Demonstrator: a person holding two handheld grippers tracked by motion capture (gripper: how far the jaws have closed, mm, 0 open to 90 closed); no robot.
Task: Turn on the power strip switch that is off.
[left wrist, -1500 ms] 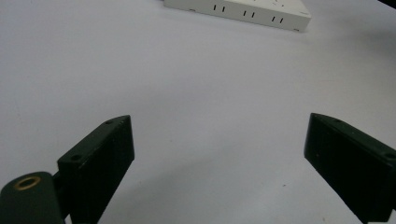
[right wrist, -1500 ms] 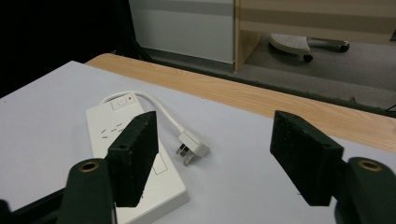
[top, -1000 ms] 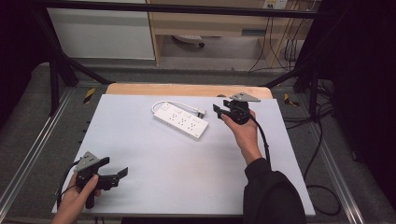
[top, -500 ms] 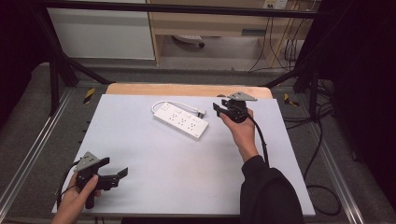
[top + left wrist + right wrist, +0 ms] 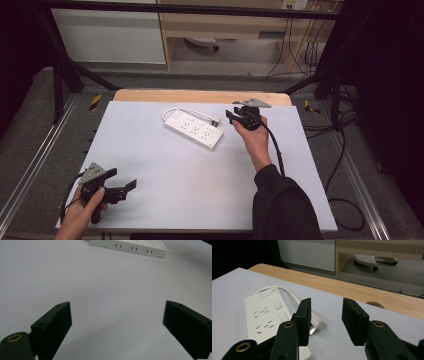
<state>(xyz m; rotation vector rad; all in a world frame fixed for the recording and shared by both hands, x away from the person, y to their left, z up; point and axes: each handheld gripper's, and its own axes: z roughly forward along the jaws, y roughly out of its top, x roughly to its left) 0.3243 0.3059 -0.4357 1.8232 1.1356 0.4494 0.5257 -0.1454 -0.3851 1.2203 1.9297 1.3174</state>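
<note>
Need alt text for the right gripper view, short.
The right tongs, jaws open and empty, point at a white plug lying beside a white power strip on a pale table sheet. Beyond it run the wooden table edge, grey floor and cabinets.

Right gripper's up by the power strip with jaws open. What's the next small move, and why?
Probably ease the right gripper forward and down toward the white plug lying beside the power strip. Its jaws are open with nothing between them, and the plug lies just past the near jaw. The left gripper is open, far off near the table's front edge.
</note>
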